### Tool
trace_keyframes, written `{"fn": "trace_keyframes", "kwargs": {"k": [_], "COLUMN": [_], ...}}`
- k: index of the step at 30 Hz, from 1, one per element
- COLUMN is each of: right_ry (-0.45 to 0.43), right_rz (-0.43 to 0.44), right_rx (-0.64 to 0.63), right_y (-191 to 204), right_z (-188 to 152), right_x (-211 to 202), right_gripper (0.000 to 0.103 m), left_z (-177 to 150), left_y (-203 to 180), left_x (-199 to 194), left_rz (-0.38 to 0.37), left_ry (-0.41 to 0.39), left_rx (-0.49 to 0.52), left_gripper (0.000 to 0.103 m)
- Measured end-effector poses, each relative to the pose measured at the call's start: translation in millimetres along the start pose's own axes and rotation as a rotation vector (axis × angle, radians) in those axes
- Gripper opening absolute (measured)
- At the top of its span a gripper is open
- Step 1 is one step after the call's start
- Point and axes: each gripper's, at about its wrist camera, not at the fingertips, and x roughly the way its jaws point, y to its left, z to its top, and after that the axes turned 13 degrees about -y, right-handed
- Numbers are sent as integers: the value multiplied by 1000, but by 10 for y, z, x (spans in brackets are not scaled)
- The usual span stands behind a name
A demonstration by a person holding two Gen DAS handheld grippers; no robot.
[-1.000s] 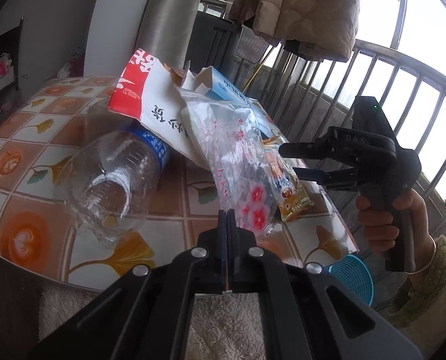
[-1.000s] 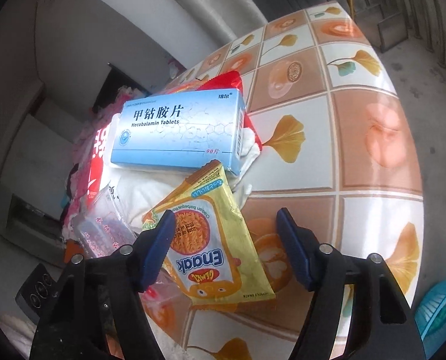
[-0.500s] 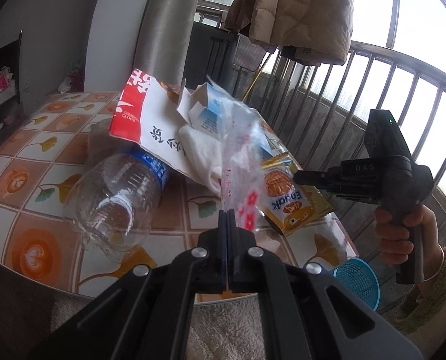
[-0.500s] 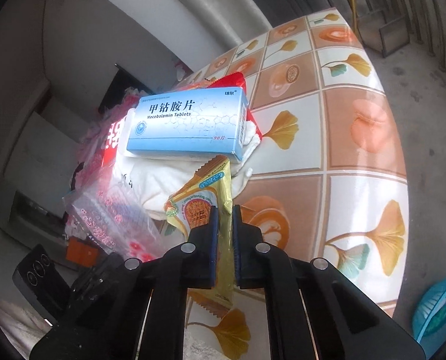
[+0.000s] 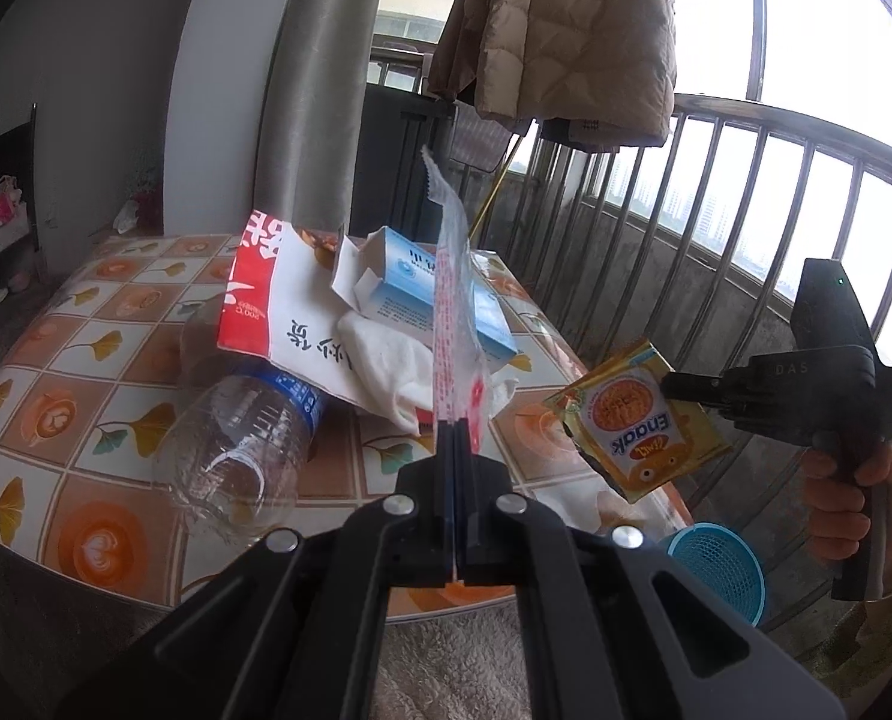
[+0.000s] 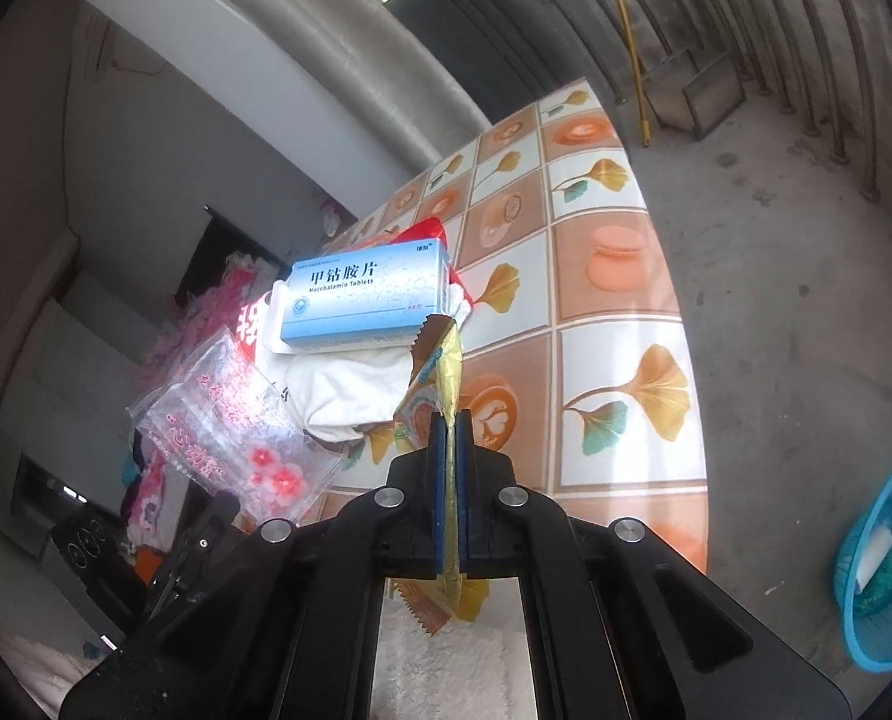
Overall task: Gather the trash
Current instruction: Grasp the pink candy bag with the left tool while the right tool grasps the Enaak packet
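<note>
**Gripping one wrapper in each claw above the tiled table**

Starting nearest the left camera, the left gripper point(image 5: 453, 429) is clamped tight on a clear bag point(image 5: 453, 300) printed with red flowers; the bag stands up edge-on from the closed jaws, lifted off the table point(image 5: 56, 420). In the right wrist view the same bag point(image 6: 230, 426) hangs flat-on at lower left, with the left gripper point(image 6: 206, 525) dark beneath it.

The right gripper point(image 6: 450, 420) is likewise closed, pinching a yellow snack packet point(image 6: 446, 369) edge-on between its pads, the packet's brown crimped end poking out below the jaws. From the left camera the packet point(image 5: 637, 420) hangs clear of the table at its right edge, held by the right gripper point(image 5: 670, 387), whose handle sits in a hand point(image 5: 853, 492) with a fuzzy green sleeve.

Below that hand, on the floor, stands a blue mesh basket point(image 5: 721, 564), with something white lying in it point(image 6: 877, 552).

On the table, just past the left claw, an empty clear bottle point(image 5: 236, 444) lies on its side. Behind it lies a red-and-white bag point(image 5: 278, 312), partly over the bottle's neck end. A white cloth point(image 5: 386, 354) is bunched beside it, and a blue medicine box point(image 5: 410, 294) rests on the cloth.

Farther off are a grey curtain point(image 5: 308, 90), a metal railing point(image 5: 775, 180) and a tan padded coat point(image 5: 565, 30) hanging above it.
</note>
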Motion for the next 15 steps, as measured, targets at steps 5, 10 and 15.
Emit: {"fn": "trace_keyframes", "kwargs": {"k": [5, 10, 15], "right_ry": [-68, -164, -249], "right_rz": [-22, -66, -194], "right_rx": [25, 44, 69], "right_y": [-29, -101, -278], "right_z": [27, 67, 26], "right_x": [-321, -710, -1100], "right_gripper": [1, 1, 1], "left_z": [96, 226, 282], "left_y": [-119, -284, -537], "left_x": [-59, -114, -31], "left_rz": [-34, -89, -182], "left_ry": [-17, -52, -47], "left_rx": [26, 55, 77], "left_gripper": [0, 0, 0]}}
